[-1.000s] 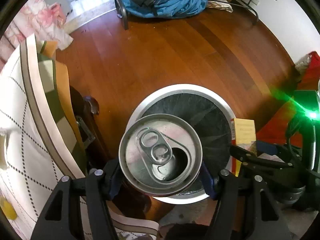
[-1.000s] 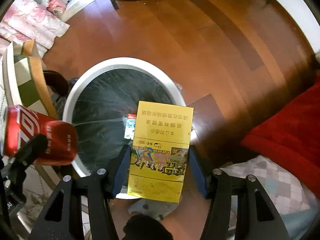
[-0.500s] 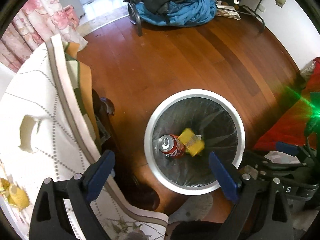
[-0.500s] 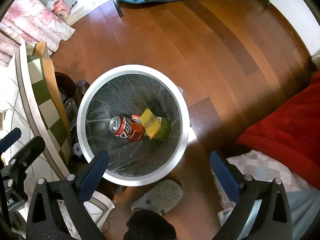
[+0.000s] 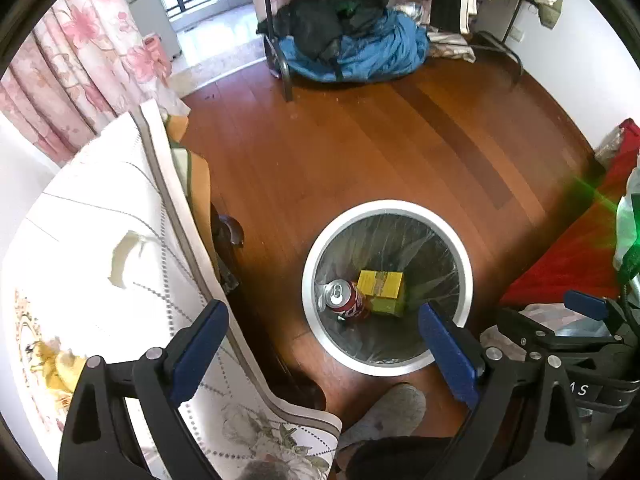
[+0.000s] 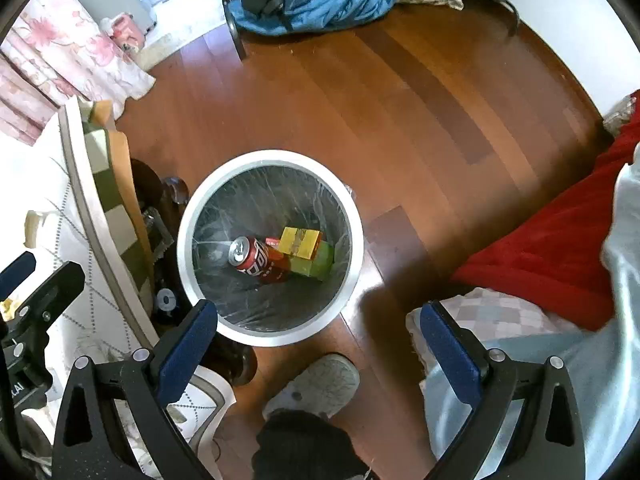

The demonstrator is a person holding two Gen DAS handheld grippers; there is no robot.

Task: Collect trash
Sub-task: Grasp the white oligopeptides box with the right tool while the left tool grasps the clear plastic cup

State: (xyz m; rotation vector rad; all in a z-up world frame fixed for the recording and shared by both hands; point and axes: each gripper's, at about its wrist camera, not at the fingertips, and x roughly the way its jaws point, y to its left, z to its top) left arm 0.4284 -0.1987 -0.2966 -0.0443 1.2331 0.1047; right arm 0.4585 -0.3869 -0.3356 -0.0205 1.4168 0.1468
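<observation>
A round white-rimmed trash bin (image 5: 466, 264) (image 6: 356, 240) with a clear liner stands on the wooden floor. Inside it lie a red soda can (image 5: 346, 300) (image 6: 258, 260) on its side and a yellow box (image 5: 380, 285) (image 6: 300, 243) resting on a green carton (image 6: 322, 266). My left gripper (image 5: 324, 326) hangs open high above the bin's near rim, with nothing between its blue pads. My right gripper (image 6: 316, 322) is also open and empty, above the floor just in front of the bin. The right gripper's body (image 5: 568, 332) shows at the right of the left wrist view.
A table with a white patterned cloth (image 5: 92, 248) (image 6: 48, 208) stands left of the bin. A grey slipper (image 6: 316, 384) (image 5: 384, 408) is on the floor near me. A red blanket (image 6: 552, 248) lies right. Blue clothing (image 5: 360, 52) is piled on a rack at the back.
Both grippers opened and dropped the can and the yellow box into the bin, then rose higher above it. The can and box have settled at the bottom.
</observation>
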